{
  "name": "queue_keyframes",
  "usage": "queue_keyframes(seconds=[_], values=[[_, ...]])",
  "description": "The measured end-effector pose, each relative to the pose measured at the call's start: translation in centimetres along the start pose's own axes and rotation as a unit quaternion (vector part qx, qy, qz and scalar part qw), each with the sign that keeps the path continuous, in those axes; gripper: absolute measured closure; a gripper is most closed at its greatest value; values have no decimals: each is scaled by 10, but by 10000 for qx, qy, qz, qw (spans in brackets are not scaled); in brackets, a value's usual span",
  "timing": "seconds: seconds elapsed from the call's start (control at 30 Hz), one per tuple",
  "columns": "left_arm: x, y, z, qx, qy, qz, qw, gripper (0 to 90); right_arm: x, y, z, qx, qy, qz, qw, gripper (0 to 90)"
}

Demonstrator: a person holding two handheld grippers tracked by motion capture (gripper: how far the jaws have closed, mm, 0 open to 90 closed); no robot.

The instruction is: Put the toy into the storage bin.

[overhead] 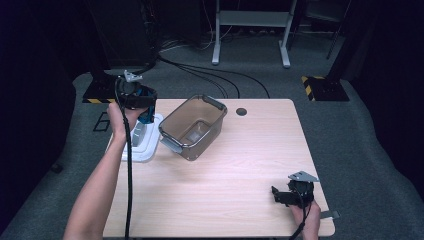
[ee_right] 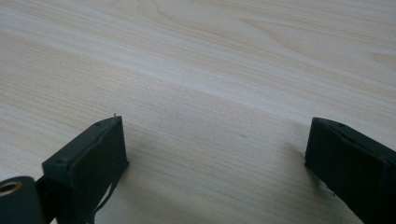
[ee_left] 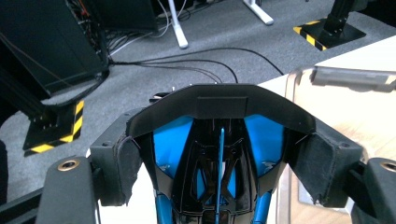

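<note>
Left tongs point(overhead: 145, 116) clenched on blue-black tool point(ee_left: 218, 154), held above white lid point(overhead: 145, 150), beside clear bin point(overhead: 192, 126), likely for loading. Right tongs point(overhead: 280, 196) released, parked on bench point(overhead: 240, 165).

tool point(ee_left: 219, 154): black, blue | bin point(overhead: 192, 127): clear grey | lid point(overhead: 141, 145): white | table point(overhead: 225, 190): pale wood
</note>
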State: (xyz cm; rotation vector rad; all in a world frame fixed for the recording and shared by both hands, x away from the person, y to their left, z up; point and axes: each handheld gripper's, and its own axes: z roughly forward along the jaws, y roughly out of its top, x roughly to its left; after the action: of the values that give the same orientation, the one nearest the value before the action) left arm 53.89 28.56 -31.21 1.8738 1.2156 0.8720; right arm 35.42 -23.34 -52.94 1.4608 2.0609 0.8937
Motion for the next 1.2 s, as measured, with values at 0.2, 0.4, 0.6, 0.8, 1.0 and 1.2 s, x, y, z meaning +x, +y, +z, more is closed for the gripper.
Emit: queue_keyframes(seconds=[0.2,0.4,0.6,0.8,1.0,1.2], values=[[-7,15,-4,-75,-128,28,9999,250,0,0,0,-1,-2,-4,10000,44],[-23,30,-6,-186,-289,226,9992,250,0,0,0,0,-1,-3,10000,45],[-43,40,-7,-278,-439,404,9978,250,0,0,0,2,-1,-5,10000,46],[-59,47,-7,-286,-672,482,9962,249,0,0,0,5,1,5,10000,46],[-74,48,-3,-135,-858,577,9945,249,0,0,0,11,-2,-14,10000,47],[-84,45,3,-17,-1033,622,9927,249,0,0,0,3,1,9,10000,47]])
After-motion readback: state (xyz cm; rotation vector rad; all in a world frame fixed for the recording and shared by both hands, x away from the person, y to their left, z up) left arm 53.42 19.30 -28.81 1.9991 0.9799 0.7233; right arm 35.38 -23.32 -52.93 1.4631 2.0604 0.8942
